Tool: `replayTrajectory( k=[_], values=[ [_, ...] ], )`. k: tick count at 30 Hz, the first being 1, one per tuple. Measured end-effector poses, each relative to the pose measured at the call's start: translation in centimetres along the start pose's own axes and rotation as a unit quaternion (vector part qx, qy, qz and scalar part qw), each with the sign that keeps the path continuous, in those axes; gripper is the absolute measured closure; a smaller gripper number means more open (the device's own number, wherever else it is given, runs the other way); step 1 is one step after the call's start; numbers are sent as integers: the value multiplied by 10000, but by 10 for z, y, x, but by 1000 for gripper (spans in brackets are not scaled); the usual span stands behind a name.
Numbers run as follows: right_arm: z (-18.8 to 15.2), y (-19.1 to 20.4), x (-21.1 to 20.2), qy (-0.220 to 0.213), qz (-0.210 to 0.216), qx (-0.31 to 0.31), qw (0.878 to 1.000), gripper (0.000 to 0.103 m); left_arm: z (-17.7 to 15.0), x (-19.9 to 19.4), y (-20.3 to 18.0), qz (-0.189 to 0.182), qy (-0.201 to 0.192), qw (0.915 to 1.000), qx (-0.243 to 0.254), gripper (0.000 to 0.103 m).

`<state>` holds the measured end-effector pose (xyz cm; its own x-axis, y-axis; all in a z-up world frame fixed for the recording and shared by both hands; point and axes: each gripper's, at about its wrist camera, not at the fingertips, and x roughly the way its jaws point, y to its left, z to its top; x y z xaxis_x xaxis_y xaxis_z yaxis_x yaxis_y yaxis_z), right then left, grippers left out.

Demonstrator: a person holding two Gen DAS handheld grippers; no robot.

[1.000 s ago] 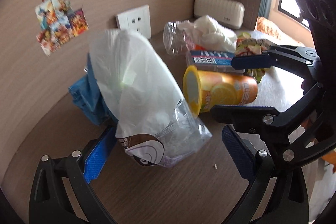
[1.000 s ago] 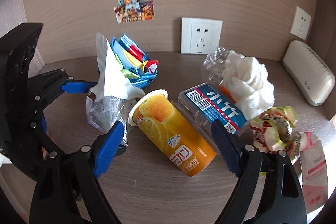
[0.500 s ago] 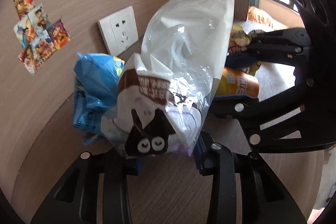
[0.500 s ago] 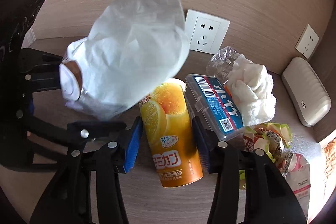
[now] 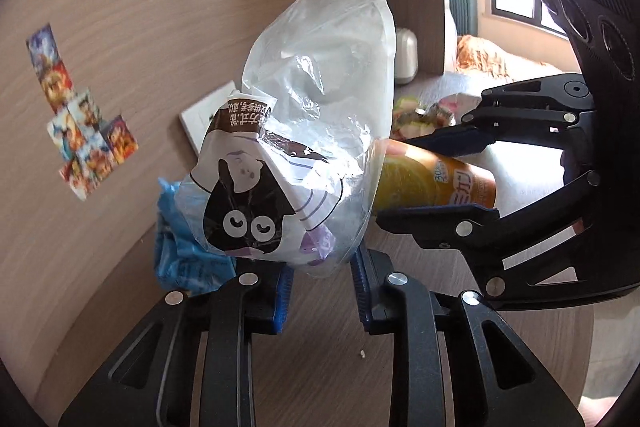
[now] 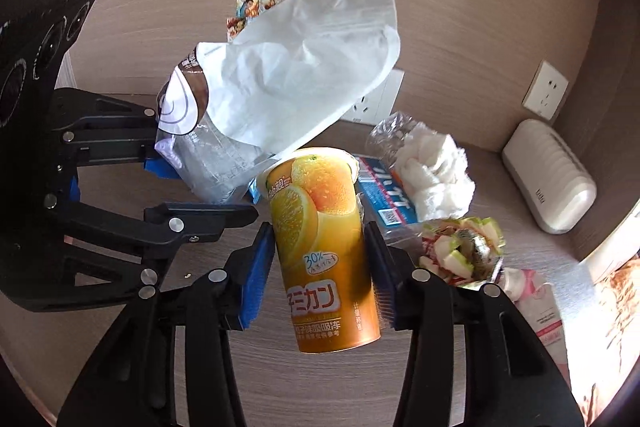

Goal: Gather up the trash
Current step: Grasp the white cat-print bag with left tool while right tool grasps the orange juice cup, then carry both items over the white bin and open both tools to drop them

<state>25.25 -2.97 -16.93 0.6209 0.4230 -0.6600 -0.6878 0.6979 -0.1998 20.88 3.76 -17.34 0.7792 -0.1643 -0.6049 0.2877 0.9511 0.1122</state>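
Note:
My left gripper (image 5: 320, 291) is shut on the bottom of a clear and white plastic snack bag (image 5: 304, 155) with a black cartoon face, held up above the wooden table (image 5: 328, 367). The bag also shows in the right wrist view (image 6: 288, 83), high at the left. My right gripper (image 6: 320, 267) is shut on an orange juice cup (image 6: 320, 239), its blue pads against both sides. The cup shows in the left wrist view (image 5: 432, 179) behind the bag.
On the table lie a blue snack wrapper (image 5: 180, 251), a blue-labelled clear box (image 6: 384, 199), a clear bottle stuffed with white tissue (image 6: 432, 167), a crumpled green wrapper (image 6: 464, 251) and a pink packet (image 6: 540, 307). A white device (image 6: 548, 175) and wall sockets (image 6: 546, 95) stand behind.
My left gripper closed on the bag and lifted it off the table. My right gripper closed on the orange cup, which now points away from the camera.

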Motion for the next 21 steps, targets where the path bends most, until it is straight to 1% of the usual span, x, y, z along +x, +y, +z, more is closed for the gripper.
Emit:
replayTrajectory(
  k=[3,5,8,10,12,15,16,21],
  values=[
    [0,-3,-17,-187,-140,24,9997,56,-1,-13,-2,-107,-243,9996,-46,78],
    [-2,-3,-32,-260,-271,21,9993,56,0,-29,-1,-171,-478,9986,-111,78],
    [-6,-12,-52,-322,-482,79,9983,56,7,-46,-9,-274,-832,9960,-156,78],
    [-11,-21,-67,-361,-654,160,9971,56,14,-53,-18,-404,-979,9943,-158,78],
    [-17,-31,-85,-385,-800,320,9955,56,17,-62,-35,-502,-1141,9922,-62,78],
    [-31,-48,-110,-439,-1038,608,9918,56,31,-64,-64,-680,-1276,9894,127,78],
    [-38,-55,-121,-464,-1144,740,9896,56,44,-62,-74,-752,-1305,9884,181,78],
    [-82,-88,-175,-517,-1435,1492,9770,56,57,-63,-131,-1224,-1326,9825,458,78]
  ],
)
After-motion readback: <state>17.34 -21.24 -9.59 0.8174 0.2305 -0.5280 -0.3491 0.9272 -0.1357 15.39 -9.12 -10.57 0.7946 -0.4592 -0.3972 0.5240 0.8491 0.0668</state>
